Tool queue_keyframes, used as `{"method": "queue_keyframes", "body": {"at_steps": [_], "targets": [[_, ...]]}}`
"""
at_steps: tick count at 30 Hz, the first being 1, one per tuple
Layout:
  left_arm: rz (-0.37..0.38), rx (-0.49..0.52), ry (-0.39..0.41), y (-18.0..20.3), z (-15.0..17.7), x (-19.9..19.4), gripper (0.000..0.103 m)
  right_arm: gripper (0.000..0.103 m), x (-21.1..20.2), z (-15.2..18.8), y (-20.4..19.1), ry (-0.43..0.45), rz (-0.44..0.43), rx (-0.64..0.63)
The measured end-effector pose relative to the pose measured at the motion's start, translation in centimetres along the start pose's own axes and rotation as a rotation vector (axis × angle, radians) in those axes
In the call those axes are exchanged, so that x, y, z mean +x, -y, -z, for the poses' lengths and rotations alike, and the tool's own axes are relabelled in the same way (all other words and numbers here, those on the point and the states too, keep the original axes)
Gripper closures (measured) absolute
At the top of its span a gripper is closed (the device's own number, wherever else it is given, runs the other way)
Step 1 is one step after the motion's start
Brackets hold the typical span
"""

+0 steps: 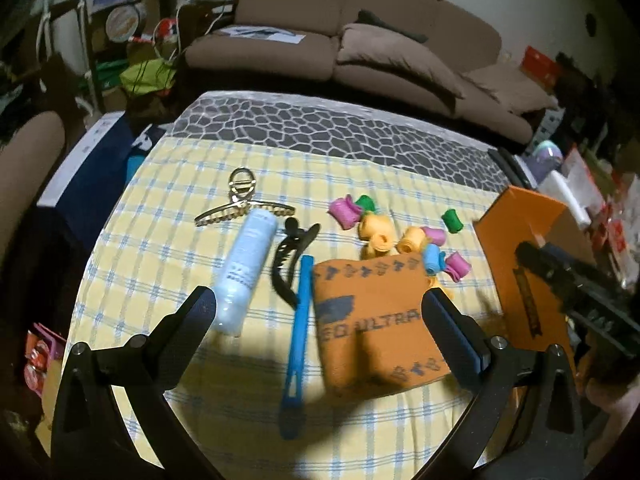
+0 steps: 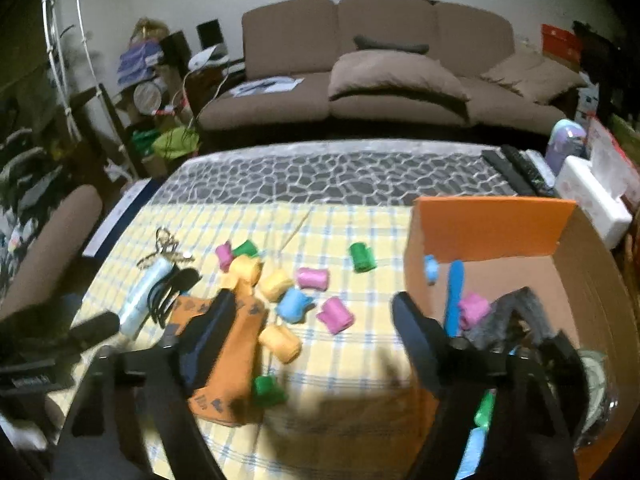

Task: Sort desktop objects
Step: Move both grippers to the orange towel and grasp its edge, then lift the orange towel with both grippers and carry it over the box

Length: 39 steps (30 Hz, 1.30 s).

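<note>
My left gripper is open above the checked tablecloth, with a blue stick-like tool and an orange pouch between its fingers. A white bottle, a black hair claw and a gold hair claw lie beyond. Several coloured foam rollers are scattered behind the pouch. My right gripper is open and empty above the rollers, its left finger over the orange pouch. The open cardboard box at the right holds a blue tool, rollers and dark items.
A brown sofa stands behind the table. Remote controls and a white tissue box lie at the table's far right. A dark box stands left of the table. Clutter fills the left corner.
</note>
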<state>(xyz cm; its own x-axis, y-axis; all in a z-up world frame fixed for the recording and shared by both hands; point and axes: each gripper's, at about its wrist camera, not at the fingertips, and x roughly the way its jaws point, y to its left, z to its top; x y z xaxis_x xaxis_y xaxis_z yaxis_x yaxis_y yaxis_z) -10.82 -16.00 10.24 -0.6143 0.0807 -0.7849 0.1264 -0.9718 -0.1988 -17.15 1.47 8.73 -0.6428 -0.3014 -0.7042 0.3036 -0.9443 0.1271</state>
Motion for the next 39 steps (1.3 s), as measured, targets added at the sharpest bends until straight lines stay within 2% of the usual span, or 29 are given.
{"method": "queue_keyframes", "body": {"at_steps": [4,6,8,16,18,21,27,29,31,35,36,37,38,39], "targets": [[0.071,-0.042,-0.056,-1.6,0.2,1.2,0.0,0.042,1.8,0.5,-0.5,-0.064,-0.055,0.037],[0.113,-0.056,-0.104,-1.9,0.5,2.2,0.0,0.043,2.7,0.9,-0.8,-0.099,-0.088,0.056],[0.12,-0.05,-0.144,-1.7,1.0,3.2,0.002,0.043,3.5,1.2,-0.9,-0.13,-0.109,0.077],[0.126,-0.02,-0.257,-0.4,2.8,6.4,0.02,0.043,6.3,2.8,-1.6,-0.243,-0.177,0.139],[0.138,-0.025,-0.276,-0.1,3.2,7.0,0.021,0.045,6.7,3.2,-2.0,-0.264,-0.182,0.134],[0.15,-0.036,-0.288,-0.1,3.5,7.5,0.021,0.054,7.3,3.8,-2.6,-0.296,-0.209,0.129],[0.198,-0.116,-0.31,-1.1,3.7,8.3,0.02,0.058,7.7,4.2,-3.1,-0.31,-0.23,0.123],[0.221,-0.126,-0.308,-1.1,3.6,8.3,0.022,0.065,7.6,4.2,-2.9,-0.309,-0.242,0.13],[0.278,-0.145,-0.304,-1.1,3.7,8.4,0.044,0.071,7.5,4.2,-3.1,-0.303,-0.263,0.134],[0.326,-0.181,-0.292,-1.0,3.5,8.5,0.056,0.081,7.3,4.1,-3.3,-0.289,-0.273,0.134],[0.334,-0.19,-0.289,-1.1,3.4,8.4,0.061,0.083,7.3,4.0,-3.3,-0.287,-0.279,0.139],[0.352,-0.204,-0.281,-1.2,3.2,8.3,0.075,0.084,7.2,4.0,-3.2,-0.284,-0.286,0.143],[0.376,-0.218,-0.276,-1.2,3.1,8.1,0.081,0.084,7.1,3.9,-3.2,-0.281,-0.298,0.149],[0.398,-0.235,-0.27,-1.3,2.9,7.9,0.082,0.086,7.0,3.8,-3.2,-0.276,-0.31,0.156]]}}
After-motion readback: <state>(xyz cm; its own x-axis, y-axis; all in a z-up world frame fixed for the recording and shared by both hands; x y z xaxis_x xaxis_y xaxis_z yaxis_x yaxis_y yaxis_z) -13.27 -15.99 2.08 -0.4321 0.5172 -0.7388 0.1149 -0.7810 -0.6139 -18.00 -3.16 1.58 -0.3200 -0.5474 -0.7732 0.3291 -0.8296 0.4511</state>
